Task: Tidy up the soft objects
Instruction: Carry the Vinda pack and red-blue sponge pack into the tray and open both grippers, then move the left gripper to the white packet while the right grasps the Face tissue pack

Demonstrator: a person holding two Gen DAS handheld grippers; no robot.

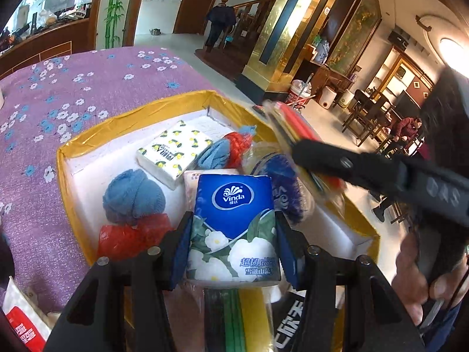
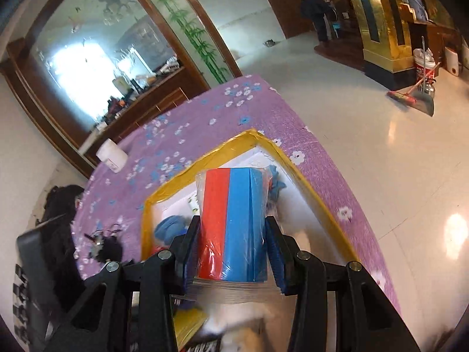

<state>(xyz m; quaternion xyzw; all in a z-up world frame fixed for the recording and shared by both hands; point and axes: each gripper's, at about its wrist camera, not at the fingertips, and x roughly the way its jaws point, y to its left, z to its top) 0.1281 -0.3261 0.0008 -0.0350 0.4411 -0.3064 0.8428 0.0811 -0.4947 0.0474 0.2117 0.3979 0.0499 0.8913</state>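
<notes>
Two fisheye views, each looking forward and steeply down along its own fingers, close above a yellow-rimmed box point(image 1: 132, 123) on a purple flowered desk point(image 1: 44, 102). Both share the box point(image 2: 293, 161), desk point(image 2: 205, 111) and tiled floor beyond.

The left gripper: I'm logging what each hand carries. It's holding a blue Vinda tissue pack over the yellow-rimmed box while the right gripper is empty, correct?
Not quite. The right gripper is not empty: its fingers clamp a bagged red and blue sponge pack, as the right wrist view shows. The left gripper does hold the blue Vinda tissue pack over the yellow-rimmed box.
</notes>
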